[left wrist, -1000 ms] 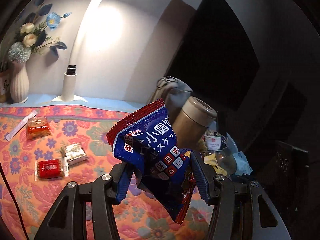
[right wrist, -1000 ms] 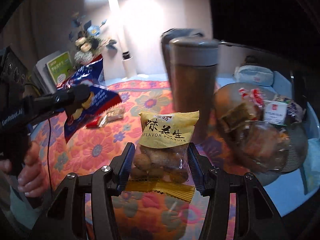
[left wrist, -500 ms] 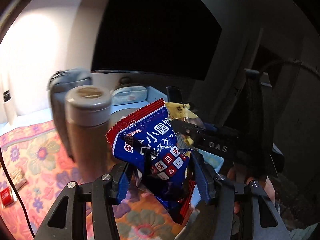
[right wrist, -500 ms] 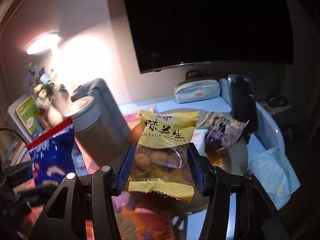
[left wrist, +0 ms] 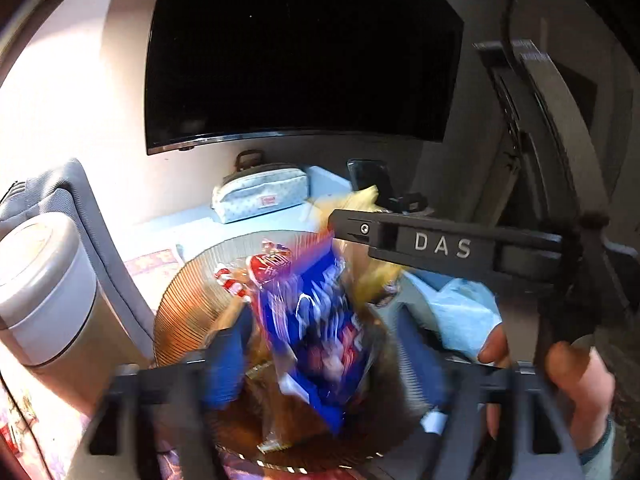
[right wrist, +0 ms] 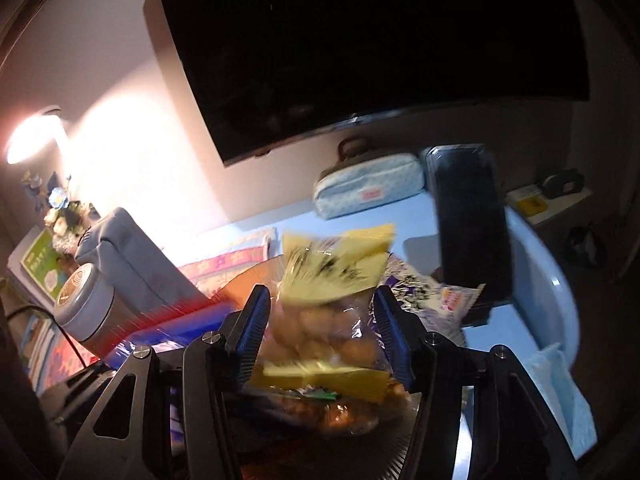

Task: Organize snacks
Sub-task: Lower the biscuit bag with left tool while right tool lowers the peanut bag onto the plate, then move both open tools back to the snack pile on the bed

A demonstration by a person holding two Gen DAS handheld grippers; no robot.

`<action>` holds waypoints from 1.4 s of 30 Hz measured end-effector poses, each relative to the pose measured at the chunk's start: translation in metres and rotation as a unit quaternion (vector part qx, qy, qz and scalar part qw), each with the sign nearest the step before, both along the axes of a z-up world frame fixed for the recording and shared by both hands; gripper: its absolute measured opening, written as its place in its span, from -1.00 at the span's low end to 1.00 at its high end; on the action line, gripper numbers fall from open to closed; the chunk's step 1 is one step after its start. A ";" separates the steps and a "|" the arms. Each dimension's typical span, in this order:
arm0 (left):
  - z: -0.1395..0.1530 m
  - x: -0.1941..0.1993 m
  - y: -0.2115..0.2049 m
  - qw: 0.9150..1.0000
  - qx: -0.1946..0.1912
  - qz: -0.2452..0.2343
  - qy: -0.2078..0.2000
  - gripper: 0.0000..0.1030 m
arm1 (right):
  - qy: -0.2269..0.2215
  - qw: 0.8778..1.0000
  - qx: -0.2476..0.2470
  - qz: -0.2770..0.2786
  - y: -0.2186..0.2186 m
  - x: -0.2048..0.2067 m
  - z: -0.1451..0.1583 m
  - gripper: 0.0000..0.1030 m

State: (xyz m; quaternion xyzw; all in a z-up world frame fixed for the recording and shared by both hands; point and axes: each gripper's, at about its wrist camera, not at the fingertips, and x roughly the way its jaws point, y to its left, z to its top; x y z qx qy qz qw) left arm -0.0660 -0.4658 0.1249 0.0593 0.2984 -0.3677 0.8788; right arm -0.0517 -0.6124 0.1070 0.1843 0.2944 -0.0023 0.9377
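Observation:
My left gripper (left wrist: 320, 356) hangs over an amber ribbed glass bowl (left wrist: 180, 312). Its jaws are opening wide, and a blue and red snack packet (left wrist: 316, 332) is blurred between them, clear of both pads, dropping toward the bowl. My right gripper (right wrist: 322, 332) is over the same bowl (right wrist: 252, 276) with its jaws opening. A yellow peanut packet (right wrist: 336, 268) sits tilted and blurred between the pads, loose from them. The left wrist view shows the right gripper's black finger (left wrist: 440, 244) coming in from the right, with a person's hand (left wrist: 580, 380) behind it. Other wrapped snacks lie in the bowl.
A grey lidded tumbler (left wrist: 40, 288) and a grey bag (left wrist: 60, 196) stand left of the bowl. A pale pencil case (right wrist: 368, 184) and a black phone on a stand (right wrist: 468, 232) are behind it, below a dark monitor (left wrist: 300, 52). A light blue cloth (right wrist: 560, 392) lies right.
Both grippers swung right from the floral cloth to above the bowl. Their jaws have widened, and the blue packet and the peanut packet have come loose and tilted.

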 end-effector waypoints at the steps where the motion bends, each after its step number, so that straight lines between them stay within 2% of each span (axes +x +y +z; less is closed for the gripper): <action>1: -0.002 -0.001 0.000 1.000 -0.004 0.000 -0.007 0.72 | 0.002 1.000 0.005 0.003 -0.002 0.002 -0.002 0.21; 8: -0.007 0.001 0.006 1.000 -0.001 -0.004 -0.005 0.72 | -0.007 1.000 0.011 -0.001 -0.002 -0.014 -0.005 0.21; 15: 0.002 0.003 0.021 1.000 -0.017 -0.016 0.003 0.72 | -0.032 0.999 0.012 -0.007 0.005 -0.032 0.014 0.21; 21: 0.023 -0.023 0.053 0.999 -0.036 -0.027 -0.018 0.72 | -0.064 0.998 -0.011 0.008 0.033 -0.061 0.039 0.21; 27: 0.045 -0.042 0.116 0.998 -0.038 -0.010 -0.040 0.72 | -0.076 0.996 -0.025 0.042 0.071 -0.089 0.051 0.21; 31: 0.054 -0.043 0.182 0.998 -0.030 0.035 -0.051 0.72 | -0.083 0.992 -0.037 0.088 0.110 -0.100 0.052 0.21; 34: 0.056 -0.039 0.242 0.993 -0.022 0.099 -0.059 0.72 | -0.081 0.987 -0.036 0.135 0.143 -0.094 0.050 0.21; 37: 0.055 -0.031 0.303 0.985 -0.021 0.162 -0.057 0.72 | -0.073 0.980 -0.043 0.181 0.181 -0.081 0.046 0.21; 42: 0.049 -0.019 0.388 0.966 -0.006 0.249 -0.064 0.72 | -0.037 0.966 -0.063 0.247 0.250 -0.047 0.029 0.21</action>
